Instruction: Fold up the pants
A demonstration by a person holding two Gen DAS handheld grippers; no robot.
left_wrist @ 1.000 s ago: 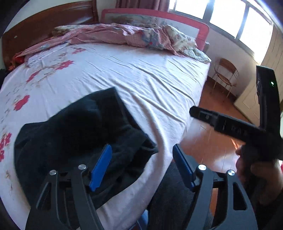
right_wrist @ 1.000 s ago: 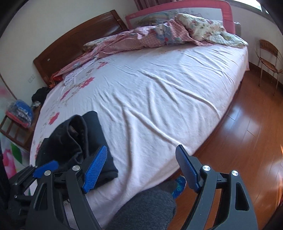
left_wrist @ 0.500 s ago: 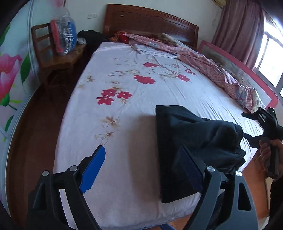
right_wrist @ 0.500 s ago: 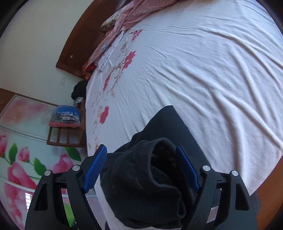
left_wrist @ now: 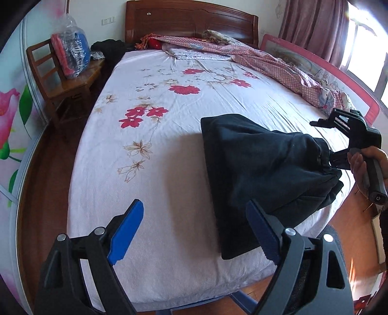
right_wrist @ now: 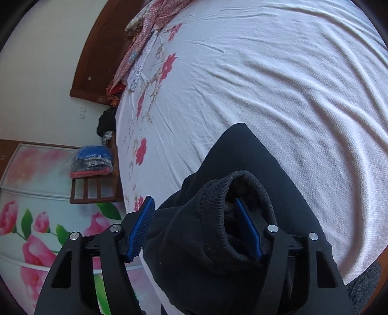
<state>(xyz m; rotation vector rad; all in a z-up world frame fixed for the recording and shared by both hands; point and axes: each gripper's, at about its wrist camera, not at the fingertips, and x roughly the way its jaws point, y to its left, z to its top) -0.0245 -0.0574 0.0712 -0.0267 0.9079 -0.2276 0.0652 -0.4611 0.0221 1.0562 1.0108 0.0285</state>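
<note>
Black pants (left_wrist: 262, 169) lie bunched on the near right part of the white flowered bed sheet (left_wrist: 157, 157). My left gripper (left_wrist: 194, 232) is open and empty, just left of the pants' near corner. My right gripper (right_wrist: 196, 227) is open around the ribbed waistband (right_wrist: 218, 215) of the pants (right_wrist: 242, 174); its right finger (right_wrist: 247, 227) sits inside the waist opening, and its left finger (right_wrist: 141, 227) is outside the cloth. In the left wrist view the right gripper (left_wrist: 339, 155) is at the pants' right end, held by a hand.
A pink patterned quilt (left_wrist: 266, 58) lies along the far side below the wooden headboard (left_wrist: 189, 21). A wooden chair (left_wrist: 65, 80) with a bagged bundle stands left of the bed. Dark clothes (left_wrist: 109, 48) sit by the headboard. Wood floor lies beyond the near edge.
The right gripper has pushed further onto the waistband, its right finger now inside the opening. The left gripper's view has held on the bed's left half, shifting slightly.
</note>
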